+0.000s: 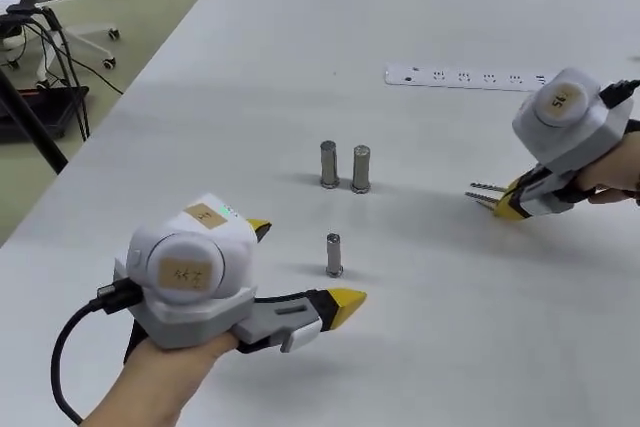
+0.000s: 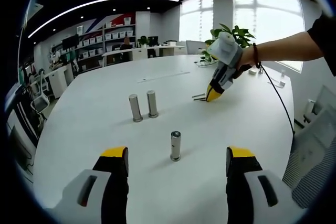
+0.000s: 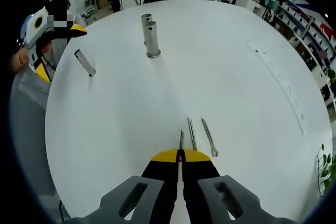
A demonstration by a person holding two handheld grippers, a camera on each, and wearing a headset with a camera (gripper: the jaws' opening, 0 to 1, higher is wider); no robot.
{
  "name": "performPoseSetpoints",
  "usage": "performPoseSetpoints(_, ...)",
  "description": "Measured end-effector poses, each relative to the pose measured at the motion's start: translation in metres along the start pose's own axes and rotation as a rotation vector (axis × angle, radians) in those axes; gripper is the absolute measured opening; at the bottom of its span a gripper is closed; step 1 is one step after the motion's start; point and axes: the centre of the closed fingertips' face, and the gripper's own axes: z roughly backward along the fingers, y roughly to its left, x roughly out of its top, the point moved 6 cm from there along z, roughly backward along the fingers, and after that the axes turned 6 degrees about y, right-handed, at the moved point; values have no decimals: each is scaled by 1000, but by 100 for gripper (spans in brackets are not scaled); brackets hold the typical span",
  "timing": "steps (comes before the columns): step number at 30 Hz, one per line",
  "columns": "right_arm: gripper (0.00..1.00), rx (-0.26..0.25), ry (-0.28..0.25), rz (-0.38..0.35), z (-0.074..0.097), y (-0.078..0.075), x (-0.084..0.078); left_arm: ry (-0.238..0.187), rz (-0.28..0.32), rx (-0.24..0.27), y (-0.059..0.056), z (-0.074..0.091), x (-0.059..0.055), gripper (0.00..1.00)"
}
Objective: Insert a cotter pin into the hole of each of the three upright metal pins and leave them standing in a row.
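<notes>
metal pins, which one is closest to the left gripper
The lone metal pin, standing by itself just ahead of the left gripper's open jaws; the other two pins stand side by side farther off.

The left gripper (image 1: 305, 263) is held low over the worktop (image 1: 450, 347) near its near edge, left of centre. Its jaws are level and spread wide apart, pointing away from the person. The left hand (image 1: 170, 372) grips the body from below, with a cable trailing off the rear. The right gripper (image 1: 510, 209) is at the worktop's right edge, tilted tip-down and pointing left, with its tips at the surface. Its jaws are pressed together on the end of one cotter pin (image 3: 181, 139). The right hand (image 1: 615, 172) holds it from behind on an extended bare forearm (image 2: 283, 45).
</notes>
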Motion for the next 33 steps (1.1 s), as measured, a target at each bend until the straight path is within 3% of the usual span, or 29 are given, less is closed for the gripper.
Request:
performPoseSetpoints(10,0,-48,-76,84,10,0,16,29,-38,5,1,3,-2,72)
performPoseSetpoints(15,0,-65,-113,118,25,19,25,21,-46,0,-2,7,3,69)
performPoseSetpoints(21,0,-67,-146,178,40,45,32,-2,-48,-46,-6,7,10,66)
performPoseSetpoints(27,0,-84,-179,201,51,63,36,49,-107,-105,-13,4,22,61)
performPoseSetpoints(33,0,-108,-212,238,62,79,38,31,-147,-145,-23,0,35,58)
